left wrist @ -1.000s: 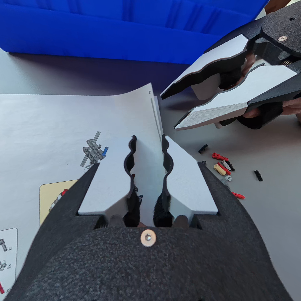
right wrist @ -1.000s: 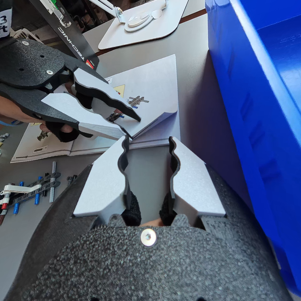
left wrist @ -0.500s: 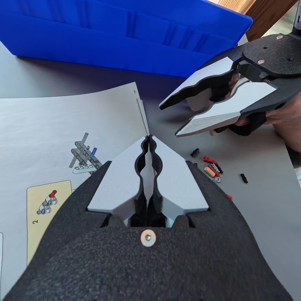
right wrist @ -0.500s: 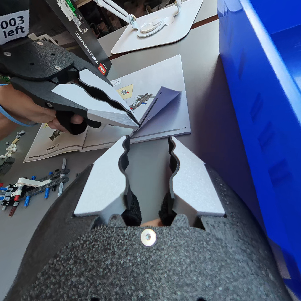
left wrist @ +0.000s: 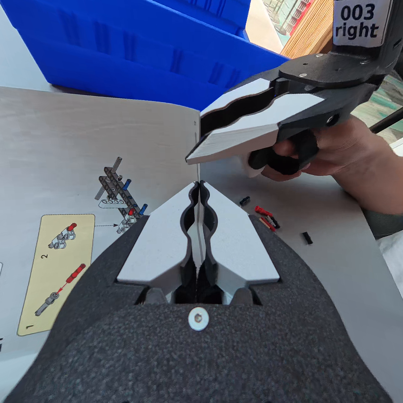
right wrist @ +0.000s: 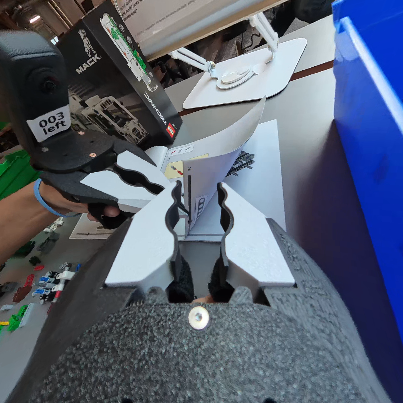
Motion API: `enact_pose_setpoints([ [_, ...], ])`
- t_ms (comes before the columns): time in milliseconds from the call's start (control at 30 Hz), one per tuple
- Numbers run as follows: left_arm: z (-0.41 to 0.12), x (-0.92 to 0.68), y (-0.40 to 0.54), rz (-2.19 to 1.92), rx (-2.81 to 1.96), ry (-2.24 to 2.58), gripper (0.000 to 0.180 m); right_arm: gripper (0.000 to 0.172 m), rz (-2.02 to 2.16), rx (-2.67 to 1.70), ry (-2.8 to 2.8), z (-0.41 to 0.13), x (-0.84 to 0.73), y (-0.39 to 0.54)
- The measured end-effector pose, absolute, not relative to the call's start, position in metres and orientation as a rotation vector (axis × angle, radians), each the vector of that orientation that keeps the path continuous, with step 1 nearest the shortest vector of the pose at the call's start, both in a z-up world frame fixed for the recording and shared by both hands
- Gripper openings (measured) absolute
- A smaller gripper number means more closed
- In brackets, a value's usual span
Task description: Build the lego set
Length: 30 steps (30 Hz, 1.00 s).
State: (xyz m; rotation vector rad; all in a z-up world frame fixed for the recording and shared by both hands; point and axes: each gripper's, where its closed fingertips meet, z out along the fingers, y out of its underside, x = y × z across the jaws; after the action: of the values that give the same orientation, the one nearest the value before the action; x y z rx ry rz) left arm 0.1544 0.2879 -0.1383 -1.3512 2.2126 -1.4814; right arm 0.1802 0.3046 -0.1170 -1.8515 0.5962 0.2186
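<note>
- Where the left wrist view looks along its own fingers, the left gripper (left wrist: 198, 183) has its two grey fingers closed on the outer edge of a thin white paper page (left wrist: 109, 135) of an open building-instruction booklet; the sheet runs edge-on between the black wavy pads, and the tips meet on it.
- Seen from the right wrist view, that page (right wrist: 229, 139) is lifted off the booklet (right wrist: 261, 174) and curls upward, with the left gripper (right wrist: 162, 185) pinching it from the left side.
- On the other side, the right gripper (right wrist: 198, 185) has its fingers spread wide apart, grasping nothing; the raised page stands in the gap between them, close to the left pad, and whether it touches that pad cannot be told.
- From the left wrist view, the right gripper (left wrist: 194, 144) hovers just beyond the page's edge, held by a person's hand (left wrist: 349, 157).
- Behind the booklet stands a large blue plastic bin (left wrist: 130, 54) on the grey tabletop (left wrist: 327, 283).
- Small red, black and tan plastic pins (left wrist: 267, 217) lie scattered on the table to the right of the left gripper.
- Farther back stand a black cardboard toy-set box (right wrist: 122, 87) and a flat white stand base (right wrist: 244, 74); loose coloured building pieces (right wrist: 50, 281) lie at the left.
</note>
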Motion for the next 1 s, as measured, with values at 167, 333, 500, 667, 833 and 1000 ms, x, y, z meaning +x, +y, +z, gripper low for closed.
enact_pose_setpoints([
  [167, -0.139, 0.144, 0.29, -1.375, -1.332, 2.179, 0.001, 0.007, 0.104, -1.885, 0.478, -0.116, 0.167, 0.311],
  [333, -0.117, 0.122, 0.309, -1.451, -1.498, 2.016, 0.029, 0.0, -0.135, -1.884, 0.17, -0.102, 0.141, 0.317],
  [500, -0.091, 0.11, 0.334, -1.751, -1.738, 1.672, 0.034, 0.0, -0.268, -1.862, -0.022, -0.098, 0.117, 0.323],
  [667, -0.094, 0.105, 0.332, -1.731, -1.646, 1.686, 0.036, 0.0, -0.096, -1.856, -0.026, -0.099, 0.097, 0.33],
  [833, -0.091, 0.106, 0.327, -1.684, -1.602, 1.723, 0.049, 0.0, -0.008, -1.851, 0.027, -0.1, 0.101, 0.332],
  [1000, -0.091, 0.108, 0.346, -1.673, -1.771, 1.592, 0.053, 0.0, -0.266, -1.86, -0.105, -0.104, 0.104, 0.331],
])
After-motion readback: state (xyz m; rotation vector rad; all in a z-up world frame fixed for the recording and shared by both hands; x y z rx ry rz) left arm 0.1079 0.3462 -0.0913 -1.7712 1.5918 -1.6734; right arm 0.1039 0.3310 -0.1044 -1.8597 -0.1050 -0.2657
